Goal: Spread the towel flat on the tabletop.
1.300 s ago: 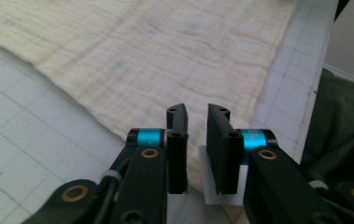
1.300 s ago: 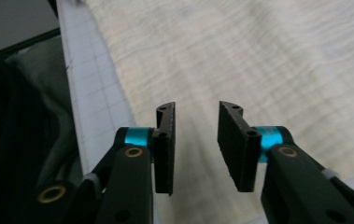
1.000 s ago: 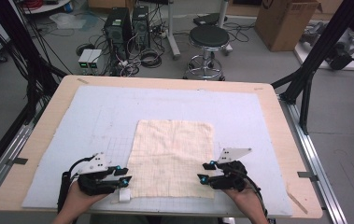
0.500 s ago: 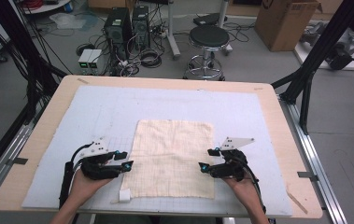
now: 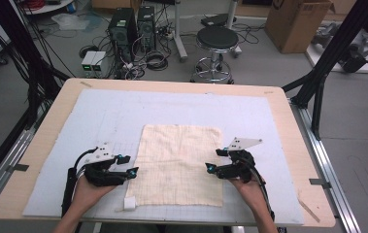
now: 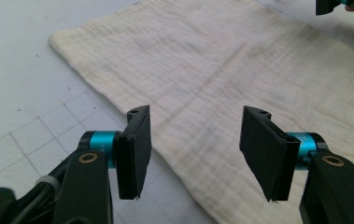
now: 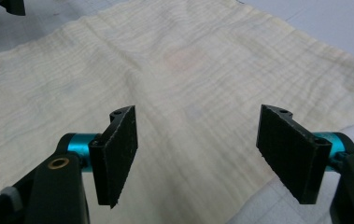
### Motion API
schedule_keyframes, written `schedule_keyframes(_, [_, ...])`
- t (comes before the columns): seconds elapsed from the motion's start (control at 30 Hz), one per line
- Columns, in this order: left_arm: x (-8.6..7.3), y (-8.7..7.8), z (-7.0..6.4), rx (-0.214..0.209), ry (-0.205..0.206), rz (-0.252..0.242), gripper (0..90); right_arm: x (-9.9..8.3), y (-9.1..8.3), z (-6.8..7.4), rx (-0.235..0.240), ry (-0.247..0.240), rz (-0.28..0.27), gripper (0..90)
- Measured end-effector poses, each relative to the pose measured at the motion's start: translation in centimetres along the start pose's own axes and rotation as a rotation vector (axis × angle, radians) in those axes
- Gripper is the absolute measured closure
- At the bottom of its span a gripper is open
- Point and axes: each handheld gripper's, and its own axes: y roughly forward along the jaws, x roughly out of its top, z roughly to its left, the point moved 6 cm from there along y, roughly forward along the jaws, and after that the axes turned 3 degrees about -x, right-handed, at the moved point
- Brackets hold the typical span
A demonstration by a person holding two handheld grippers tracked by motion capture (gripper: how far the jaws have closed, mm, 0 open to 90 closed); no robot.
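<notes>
Between both grippers lies the cream cloth point(image 5: 180, 165): left gripper point(image 5: 129, 165) at its 9 o'clock edge, right gripper point(image 5: 212, 159) at 3 o'clock, jaws wide apart, empty.

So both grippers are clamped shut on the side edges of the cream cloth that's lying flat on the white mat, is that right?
Not quite. The cream cloth does lie flat on the white mat, with a gripper at each side edge, but neither is clamped. The left gripper view shows the left gripper with jaws wide apart above the cloth's edge, and the right gripper view shows the right gripper open too.
</notes>
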Motion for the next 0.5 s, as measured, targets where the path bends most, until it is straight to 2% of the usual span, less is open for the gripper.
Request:
schedule_keyframes(0.13, [-0.09,0.04,0.06,0.011,0.008,0.0,43.5,0.01,-0.05,0.22,0.0,0.006,-0.004,28.0])
schedule_keyframes(0.4, [-0.22,0.08,-0.1,0.004,0.009,0.004,43.3,-0.09,-0.04,0.55,0.006,0.011,0.005,27.3])
schedule_keyframes(0.5, [-0.22,0.04,-0.12,0.002,0.014,0.006,43.3,-0.16,0.0,0.61,0.003,-0.007,0.01,27.2])
